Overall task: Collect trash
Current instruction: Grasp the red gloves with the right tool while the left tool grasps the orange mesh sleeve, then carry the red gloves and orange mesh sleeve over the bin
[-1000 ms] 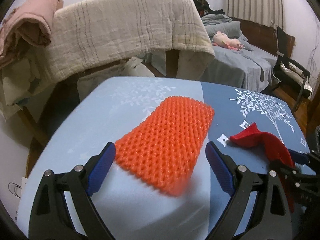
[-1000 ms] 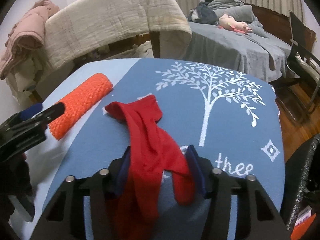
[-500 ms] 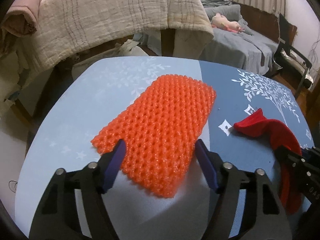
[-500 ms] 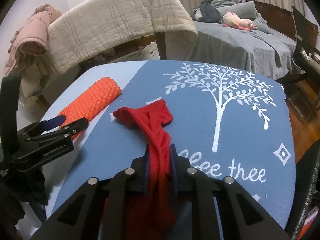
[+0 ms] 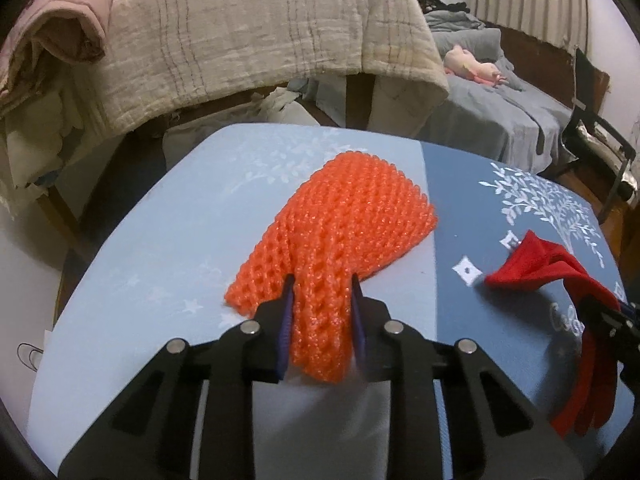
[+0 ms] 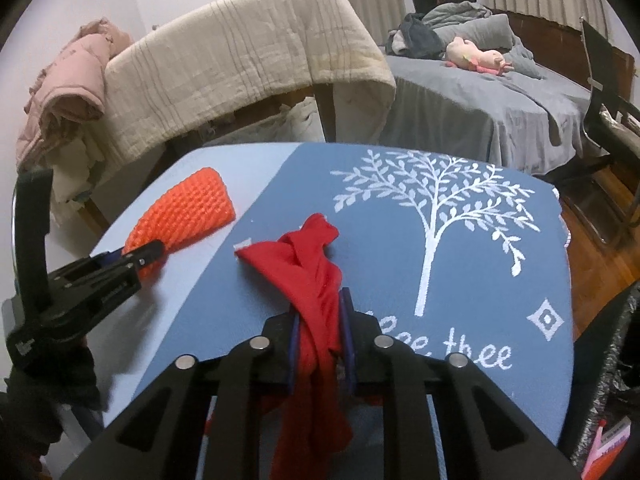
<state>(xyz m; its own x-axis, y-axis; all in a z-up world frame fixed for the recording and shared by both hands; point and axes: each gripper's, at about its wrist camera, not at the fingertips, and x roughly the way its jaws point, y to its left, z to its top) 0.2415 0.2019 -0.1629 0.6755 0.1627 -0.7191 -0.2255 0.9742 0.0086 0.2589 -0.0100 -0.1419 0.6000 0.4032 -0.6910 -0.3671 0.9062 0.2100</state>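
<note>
Home bedroom. A bed [image 6: 480, 108] with grey bedding runs along the far wall, a pink plush toy [image 6: 478, 56] lying on it and rumpled clothes heaped at its head. A cream quilt [image 6: 240, 52] hangs over a wooden frame — pink padded clothing [image 6: 68, 84] piled beside it. Wooden floor [image 6: 600, 248], curtains behind, black chair [image 6: 608, 112] beside the bed.

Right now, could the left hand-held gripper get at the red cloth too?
Probably not: the left hand-held gripper is closing on the orange foam net, and the red cloth is already pinched in the right hand-held gripper.
</note>
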